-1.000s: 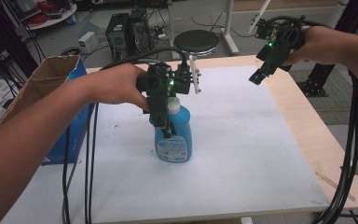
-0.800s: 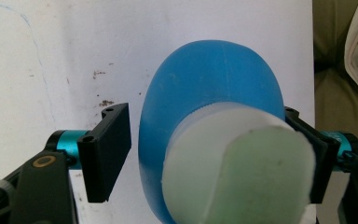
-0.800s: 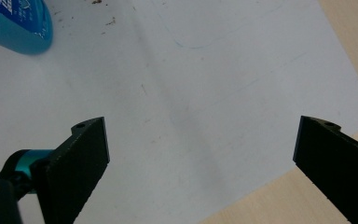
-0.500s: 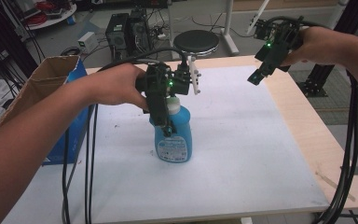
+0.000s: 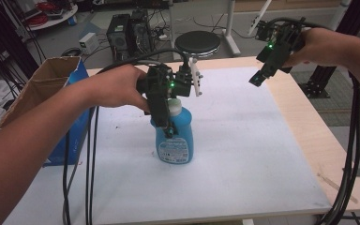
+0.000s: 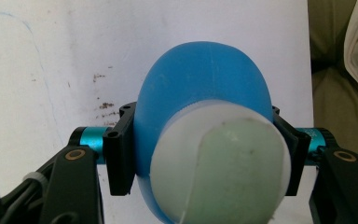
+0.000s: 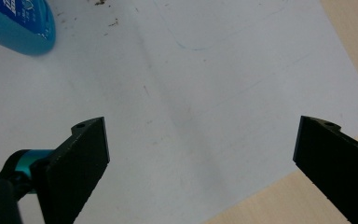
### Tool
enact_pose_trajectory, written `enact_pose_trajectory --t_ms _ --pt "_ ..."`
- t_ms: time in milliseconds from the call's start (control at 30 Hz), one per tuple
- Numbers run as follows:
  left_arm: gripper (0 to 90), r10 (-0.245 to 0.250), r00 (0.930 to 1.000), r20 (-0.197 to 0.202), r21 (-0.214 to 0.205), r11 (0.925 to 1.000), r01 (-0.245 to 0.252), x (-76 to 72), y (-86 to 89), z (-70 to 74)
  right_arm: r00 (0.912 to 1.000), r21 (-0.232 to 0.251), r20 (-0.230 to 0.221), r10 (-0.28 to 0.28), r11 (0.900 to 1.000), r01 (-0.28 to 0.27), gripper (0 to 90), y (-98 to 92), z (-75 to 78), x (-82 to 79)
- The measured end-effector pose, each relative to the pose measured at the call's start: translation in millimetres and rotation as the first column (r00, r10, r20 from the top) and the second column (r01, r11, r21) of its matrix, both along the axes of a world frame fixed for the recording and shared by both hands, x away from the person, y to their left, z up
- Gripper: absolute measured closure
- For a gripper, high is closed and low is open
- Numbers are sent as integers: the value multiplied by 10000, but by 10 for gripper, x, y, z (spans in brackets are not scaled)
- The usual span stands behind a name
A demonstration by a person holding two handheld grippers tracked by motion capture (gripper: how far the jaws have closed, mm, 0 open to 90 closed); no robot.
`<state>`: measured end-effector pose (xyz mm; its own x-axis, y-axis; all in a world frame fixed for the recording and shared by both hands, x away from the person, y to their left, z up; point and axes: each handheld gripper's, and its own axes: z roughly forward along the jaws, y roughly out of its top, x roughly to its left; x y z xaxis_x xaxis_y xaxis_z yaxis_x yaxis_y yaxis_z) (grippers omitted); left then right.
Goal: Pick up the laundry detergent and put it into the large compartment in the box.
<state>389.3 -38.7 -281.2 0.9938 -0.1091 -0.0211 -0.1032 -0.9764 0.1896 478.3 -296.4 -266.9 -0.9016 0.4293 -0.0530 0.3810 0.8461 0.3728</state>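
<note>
The left tool (image 5: 166, 123) clamps the upright blue plastic detergent bottle with a white cap (image 5: 174, 140) near the middle of the white-topped bench (image 5: 243, 154), while the right tool (image 5: 258, 77) hangs wide-jawed above the far right corner.

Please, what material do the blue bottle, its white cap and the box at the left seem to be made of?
Blue bottle: probably plastic, smooth and a little glossy, with a moulded seam in the left gripper view. White cap: likely plastic too, matt and slightly translucent at its rim. Box: corrugated cardboard, judging by its brown matt flaps; one side is printed blue.
</note>
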Motion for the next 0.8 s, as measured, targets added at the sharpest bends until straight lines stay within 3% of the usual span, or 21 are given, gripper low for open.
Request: enact_pose_trajectory --t_ms 200,367,400,467,800 --pt "376 883 9960 -101 -49 9961 -883 1 127 216 10000 -55 -24 4 10000 -4 25 -22 5 -6" --pt "376 1479 9888 221 -16 9890 -1479 -24 271 519 10000 -28 -9 -47 10000 47 25 -30 22 -23" --pt "376 1479 9888 221 -16 9890 -1479 -24 271 519 10000 -28 -9 -47 10000 47 25 -30 22 -23" --pt "376 2035 9781 439 -9 9790 -2036 -21 381 730 10000 -30 -5 -74 10000 74 25 -37 32 -33" --pt "376 3394 9381 691 -190 9406 -3389 -21 799 1253 10000 33 38 71 10000 -71 25 -30 32 -31"
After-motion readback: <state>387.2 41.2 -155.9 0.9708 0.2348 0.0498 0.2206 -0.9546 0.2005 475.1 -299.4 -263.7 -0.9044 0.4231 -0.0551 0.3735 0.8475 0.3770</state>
